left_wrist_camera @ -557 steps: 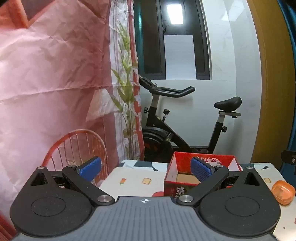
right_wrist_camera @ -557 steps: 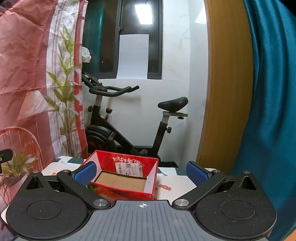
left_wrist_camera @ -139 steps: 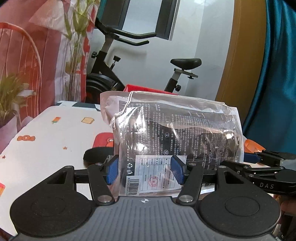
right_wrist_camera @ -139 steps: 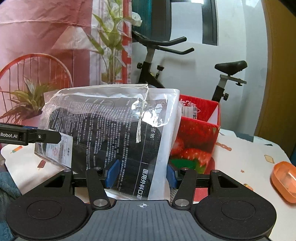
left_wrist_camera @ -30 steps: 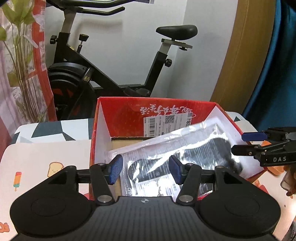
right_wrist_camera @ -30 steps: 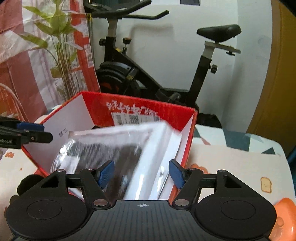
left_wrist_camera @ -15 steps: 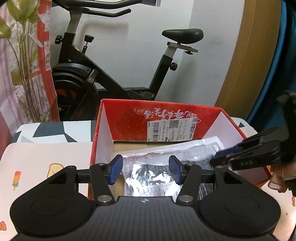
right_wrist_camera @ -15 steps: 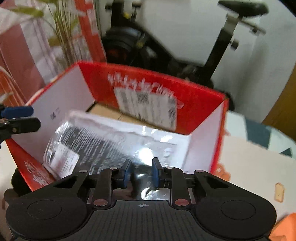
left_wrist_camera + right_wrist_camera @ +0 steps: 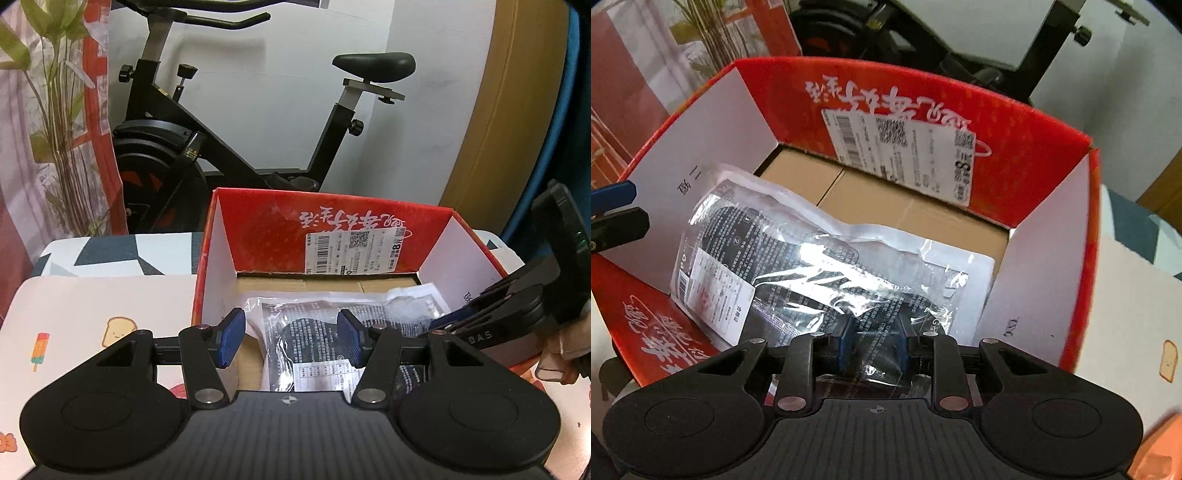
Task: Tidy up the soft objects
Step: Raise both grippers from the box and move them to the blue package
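Observation:
A clear plastic bag (image 9: 812,266) with a black soft item inside lies slanted on the cardboard floor of the red strawberry box (image 9: 923,110). My right gripper (image 9: 873,343) points steeply down into the box. Its blue pads pinch the bag's near end, and the jaws are opening slightly. In the left wrist view the same bag (image 9: 306,332) rests in the box (image 9: 332,221), with the right gripper (image 9: 450,325) reaching in from the right. My left gripper (image 9: 290,339) hovers open over the box's near-left part, holding nothing. One of its fingertips (image 9: 613,195) shows at the box's left wall.
The box stands on a table with a printed white cloth (image 9: 92,306). An exercise bike (image 9: 221,129) and a plant (image 9: 55,110) are behind it. An orange object (image 9: 1160,450) lies at the table's right. A person's hand (image 9: 557,354) holds the right gripper.
The right gripper tipped down into the box and its jaws went from wide to narrow on the bag's near end. The bag sank flatter into the box. The left gripper stayed put.

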`<state>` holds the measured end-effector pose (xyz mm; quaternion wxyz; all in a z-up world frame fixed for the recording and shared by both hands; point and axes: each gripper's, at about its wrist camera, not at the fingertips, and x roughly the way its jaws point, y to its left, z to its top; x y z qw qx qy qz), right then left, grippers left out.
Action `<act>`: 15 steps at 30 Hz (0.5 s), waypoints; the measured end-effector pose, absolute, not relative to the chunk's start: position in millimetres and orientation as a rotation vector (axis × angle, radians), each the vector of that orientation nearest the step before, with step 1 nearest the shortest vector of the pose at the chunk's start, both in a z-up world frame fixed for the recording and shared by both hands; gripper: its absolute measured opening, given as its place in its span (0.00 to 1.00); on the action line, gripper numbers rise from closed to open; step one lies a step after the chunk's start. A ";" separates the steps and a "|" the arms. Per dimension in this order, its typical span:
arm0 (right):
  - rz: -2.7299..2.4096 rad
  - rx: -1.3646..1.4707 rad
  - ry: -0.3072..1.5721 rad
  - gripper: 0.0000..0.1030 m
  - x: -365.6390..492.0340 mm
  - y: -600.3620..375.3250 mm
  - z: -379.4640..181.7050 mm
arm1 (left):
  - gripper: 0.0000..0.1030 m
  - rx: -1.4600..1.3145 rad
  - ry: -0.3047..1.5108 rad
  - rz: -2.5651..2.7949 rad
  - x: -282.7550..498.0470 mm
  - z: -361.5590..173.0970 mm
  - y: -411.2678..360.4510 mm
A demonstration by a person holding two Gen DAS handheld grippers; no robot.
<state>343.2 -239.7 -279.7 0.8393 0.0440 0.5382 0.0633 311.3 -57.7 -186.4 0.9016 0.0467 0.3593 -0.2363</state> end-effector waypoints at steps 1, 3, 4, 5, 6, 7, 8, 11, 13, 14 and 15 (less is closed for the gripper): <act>0.126 0.090 1.123 0.31 340.1 -239.8 -277.3 | 0.56 0.103 0.739 -0.486 309.3 -184.9 -58.2; 0.127 0.100 1.077 0.49 332.5 -242.7 -269.6 | 0.56 0.113 0.731 -0.480 305.7 -181.7 -58.7; 0.131 0.110 1.049 0.52 327.9 -242.8 -264.7 | 0.56 0.114 0.726 -0.479 303.7 -179.8 -58.6; 0.132 0.116 1.018 0.57 322.3 -243.1 -259.7 | 0.56 0.117 0.722 -0.477 301.4 -178.0 -58.3; 0.129 0.115 0.988 0.65 316.4 -243.3 -254.2 | 0.59 0.120 0.719 -0.476 298.8 -176.1 -58.1; 0.129 0.109 0.962 0.71 310.7 -242.0 -249.7 | 0.62 0.126 0.716 -0.475 296.1 -174.6 -58.0; 0.126 0.106 0.939 0.84 307.3 -241.1 -246.5 | 0.71 0.132 0.711 -0.472 293.2 -173.1 -57.7; 0.112 0.120 0.855 0.94 291.2 -240.5 -235.4 | 0.94 0.140 0.685 -0.461 280.8 -166.9 -53.0; 0.097 0.132 0.826 1.00 283.9 -239.8 -230.5 | 0.98 0.124 0.677 -0.463 274.0 -163.7 -48.5; 0.089 0.141 0.808 1.00 278.9 -239.9 -227.8 | 0.99 0.116 0.678 -0.464 270.7 -162.5 -46.0; 0.082 0.155 0.791 1.00 275.2 -240.7 -227.5 | 1.00 0.109 0.679 -0.463 267.5 -161.6 -43.7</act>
